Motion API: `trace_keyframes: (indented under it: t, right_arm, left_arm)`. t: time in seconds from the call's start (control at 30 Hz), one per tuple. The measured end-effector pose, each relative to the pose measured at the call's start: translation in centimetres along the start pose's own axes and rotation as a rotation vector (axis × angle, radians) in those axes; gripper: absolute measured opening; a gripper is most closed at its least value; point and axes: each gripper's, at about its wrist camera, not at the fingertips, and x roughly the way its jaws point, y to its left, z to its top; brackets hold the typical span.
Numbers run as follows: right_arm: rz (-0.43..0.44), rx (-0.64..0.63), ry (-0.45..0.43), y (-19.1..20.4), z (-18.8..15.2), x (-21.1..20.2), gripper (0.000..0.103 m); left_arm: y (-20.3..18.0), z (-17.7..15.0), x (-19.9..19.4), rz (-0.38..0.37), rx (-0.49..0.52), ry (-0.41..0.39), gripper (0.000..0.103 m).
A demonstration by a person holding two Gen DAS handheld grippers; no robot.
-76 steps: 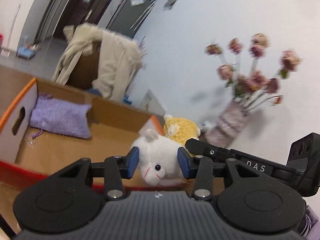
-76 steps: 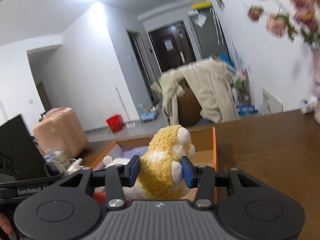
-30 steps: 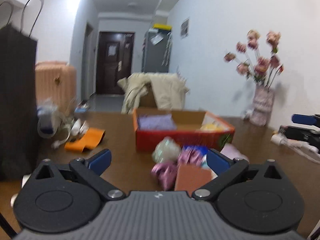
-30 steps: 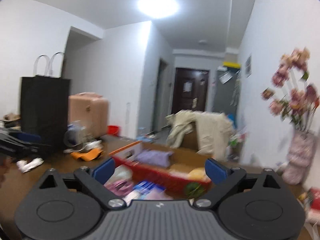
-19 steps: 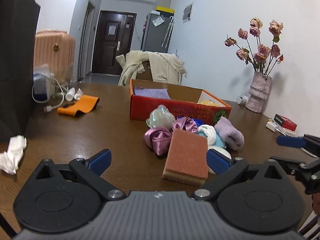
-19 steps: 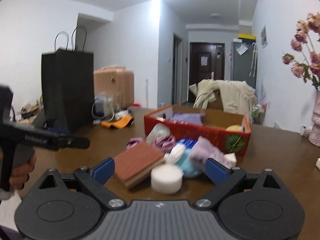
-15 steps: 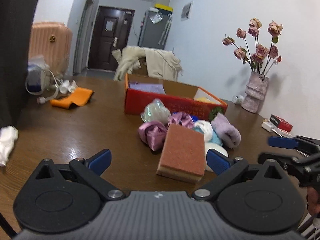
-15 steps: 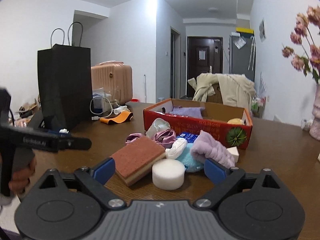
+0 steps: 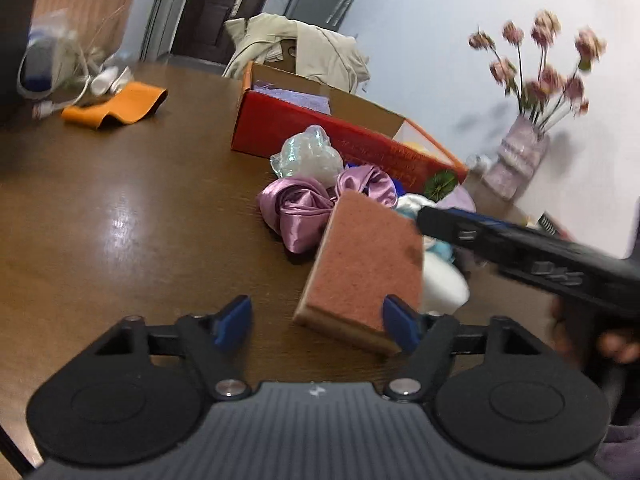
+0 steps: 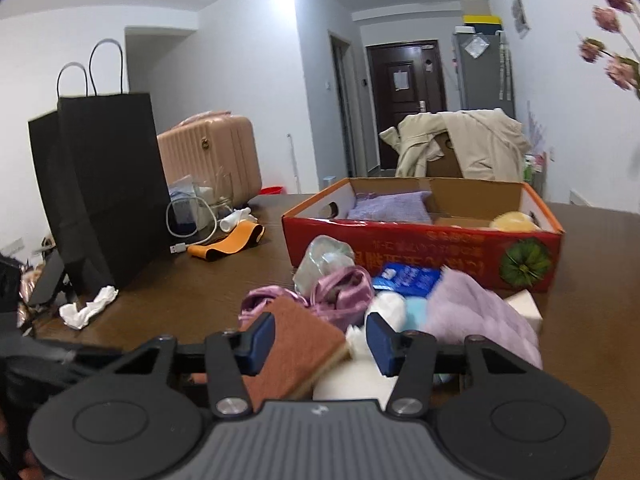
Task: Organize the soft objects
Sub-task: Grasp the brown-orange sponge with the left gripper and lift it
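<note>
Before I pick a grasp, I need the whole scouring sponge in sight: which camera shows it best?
The left wrist view: the scouring sponge shows its whole reddish top and tan edge, with only one near corner behind a finger. In the right wrist view the right gripper hides its near part.

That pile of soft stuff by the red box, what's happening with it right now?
A person is working with two handheld tongs, both open and empty. The left tongs are lined up on the near end of the rust-brown rectangular sponge, which lies on the brown wooden table against a pink satin scrunchie. The right tongs hover over the same heap, above a round white foam puff beside a fluffy lilac cloth. The red cardboard box behind already holds a purple pad and something yellow.
</note>
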Motion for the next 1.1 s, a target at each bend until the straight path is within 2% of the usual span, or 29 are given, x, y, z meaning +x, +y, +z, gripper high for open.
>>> trace_keyframes:
  t: [0.07,0.13,0.17,0.27,0.43,0.57,0.73,0.93,1.1]
  right_arm:
    - [0.017,-0.019,0.013,0.2,0.4,1.1,0.049]
    - [0.035,-0.033,0.025,0.4,0.7,2.3,0.049]
    - [0.035,-0.03,0.026,0.3,0.8,2.8,0.049]
    - [0.066,0.002,0.034,-0.2,0.7,3.9,0.047]
    - [0.096,0.029,0.045,-0.3,1.0,3.4,0.039]
    - [0.138,0.037,0.043,0.3,1.0,0.9,0.032]
    - [0.15,0.079,0.067,1.3,-1.0,-2.9,0.026]
    - [0.106,0.187,0.075,1.9,-4.5,-6.3,0.022]
    - [0.075,0.198,0.042,1.9,-4.9,-8.2,0.022]
  left_arm:
    - [0.5,-0.1,-0.2,-0.066,-0.049,0.027,0.051]
    - [0.9,-0.4,0.1,-0.14,-0.1,0.061,0.047]
    - [1.0,-0.5,0.4,-0.163,-0.114,0.068,0.041]
    - [1.0,-0.5,1.0,-0.187,-0.145,0.064,0.04]
    - [1.5,-0.3,0.5,-0.163,-0.186,0.021,0.04]
    - [2.2,-0.4,-1.4,-0.171,-0.205,-0.014,0.04]
    - [1.8,-1.1,-3.8,-0.143,-0.177,-0.025,0.04]
    - [0.4,-2.5,-4.8,-0.13,-0.157,-0.007,0.036]
    - [-1.1,-2.7,-5.7,-0.137,-0.111,-0.033,0.035]
